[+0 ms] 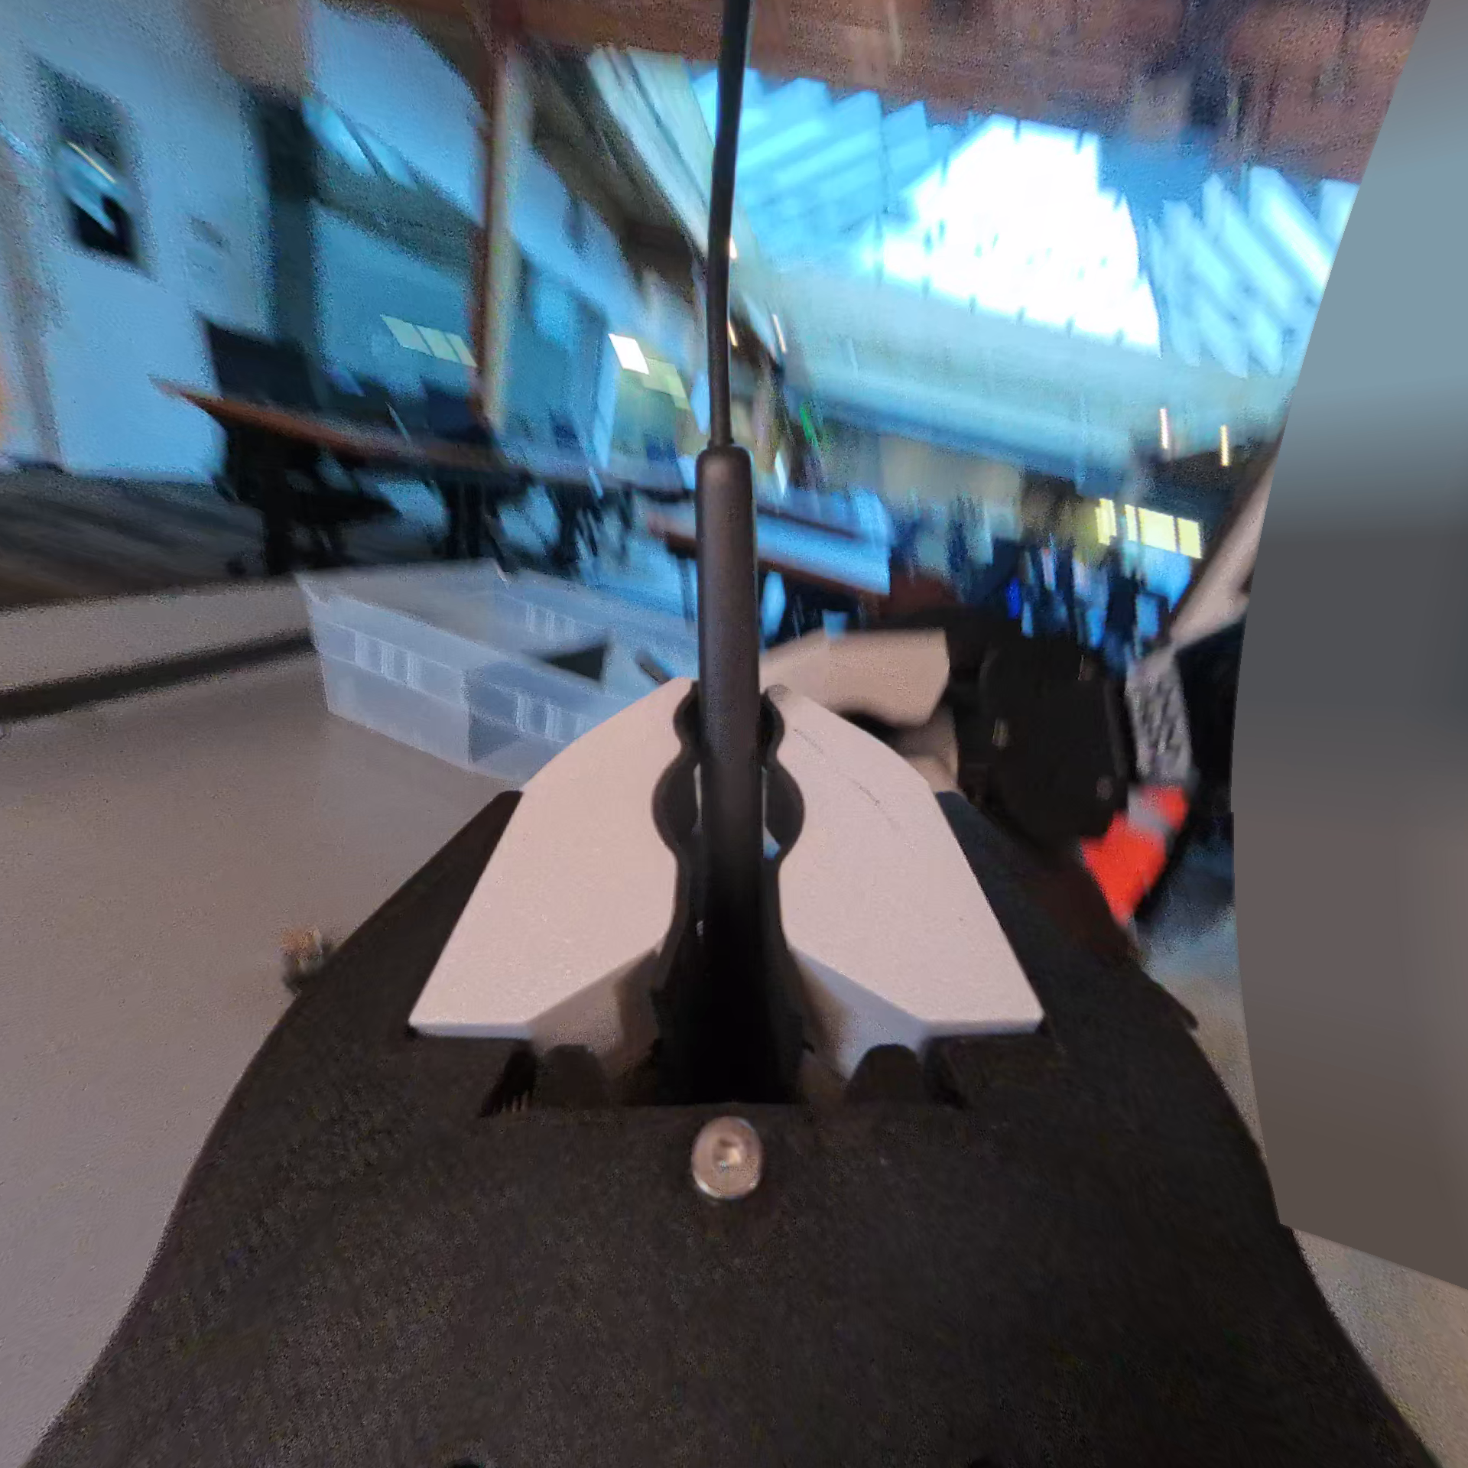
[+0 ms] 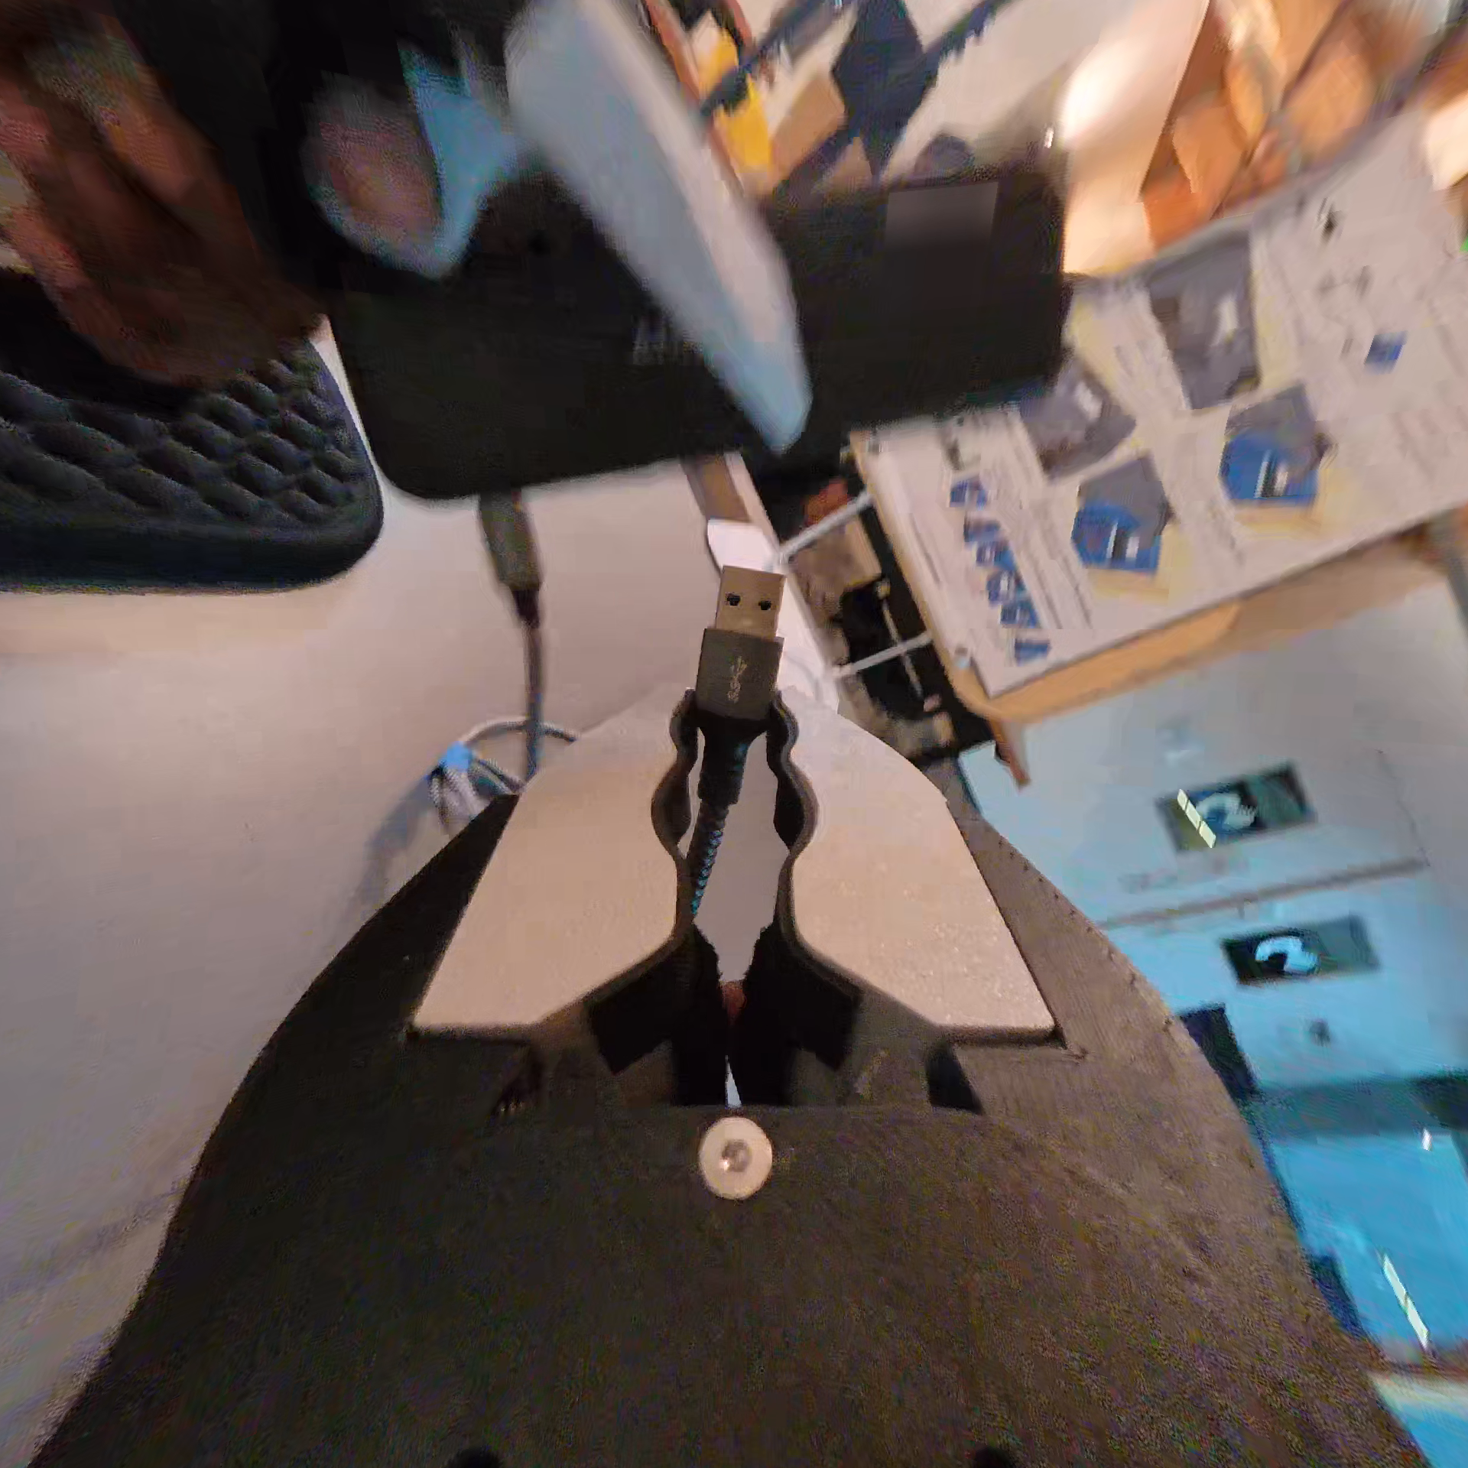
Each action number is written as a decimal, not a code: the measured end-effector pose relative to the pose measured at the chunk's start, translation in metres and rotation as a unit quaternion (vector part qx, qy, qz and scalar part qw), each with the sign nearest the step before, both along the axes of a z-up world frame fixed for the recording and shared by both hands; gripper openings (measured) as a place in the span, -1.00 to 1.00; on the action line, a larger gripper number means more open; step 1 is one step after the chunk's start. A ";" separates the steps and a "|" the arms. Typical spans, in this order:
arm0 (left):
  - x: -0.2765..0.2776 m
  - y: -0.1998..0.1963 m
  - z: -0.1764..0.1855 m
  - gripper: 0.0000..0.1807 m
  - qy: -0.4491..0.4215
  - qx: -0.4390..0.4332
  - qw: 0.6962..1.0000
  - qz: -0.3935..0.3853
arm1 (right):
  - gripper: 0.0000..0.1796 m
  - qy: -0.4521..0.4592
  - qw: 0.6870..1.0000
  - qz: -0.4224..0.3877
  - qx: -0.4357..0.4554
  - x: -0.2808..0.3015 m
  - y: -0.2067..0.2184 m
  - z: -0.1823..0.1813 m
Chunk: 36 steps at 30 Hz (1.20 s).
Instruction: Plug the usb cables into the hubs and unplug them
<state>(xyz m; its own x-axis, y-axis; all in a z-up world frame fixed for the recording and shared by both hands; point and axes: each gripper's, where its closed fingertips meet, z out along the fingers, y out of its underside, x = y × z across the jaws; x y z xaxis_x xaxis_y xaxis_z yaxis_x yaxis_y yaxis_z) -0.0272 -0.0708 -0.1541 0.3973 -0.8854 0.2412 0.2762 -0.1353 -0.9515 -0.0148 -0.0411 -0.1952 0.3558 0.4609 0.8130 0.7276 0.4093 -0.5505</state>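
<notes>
In the right wrist view my right gripper (image 2: 735, 707) is shut on a grey USB-A plug (image 2: 743, 635) with a dark braided cable. The metal tip sticks out past the fingertips, in the air below a blurred black box-shaped body (image 2: 556, 381). A second grey braided cable (image 2: 508, 548) is plugged into that body's lower edge. A blurred grey finger (image 2: 659, 206) crosses in front of it. In the left wrist view my left gripper (image 1: 727, 699) is shut on a black cable (image 1: 724, 556) with a stiff sleeve that runs straight up out of frame.
A clear plastic bin (image 1: 445, 659) stands on the pale table (image 1: 159, 874) ahead of the left gripper. A black and orange object (image 1: 1136, 842) is at the right. A black mesh pad (image 2: 159, 477) lies at the left, a printed sheet (image 2: 1191, 445) at the right.
</notes>
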 end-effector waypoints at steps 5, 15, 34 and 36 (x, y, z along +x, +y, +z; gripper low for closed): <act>-0.057 0.006 0.029 -0.87 -0.132 -0.014 0.991 0.014 | -0.81 -0.012 1.000 -0.016 0.010 0.005 0.016 -0.015; -0.040 0.035 -0.038 -0.86 0.001 -0.012 0.999 0.037 | -0.81 0.070 0.977 -0.042 0.195 0.077 0.014 0.068; -0.067 0.045 -0.053 -0.86 0.017 -0.053 0.997 0.045 | -0.81 0.232 0.960 -0.151 -0.035 0.187 0.147 -0.031; -0.065 0.044 -0.052 -0.86 0.002 -0.060 0.998 0.035 | -0.76 0.259 0.943 -0.172 -0.117 0.191 0.154 -0.054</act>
<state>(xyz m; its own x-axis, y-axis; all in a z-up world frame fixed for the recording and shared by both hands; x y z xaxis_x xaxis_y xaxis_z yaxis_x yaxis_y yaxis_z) -0.0921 -0.0266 -0.2058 0.4586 -0.8198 0.3430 0.2861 -0.2292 -0.9304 0.1760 0.1125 -0.2491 0.8386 0.3915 0.3788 0.4033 0.0212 -0.9148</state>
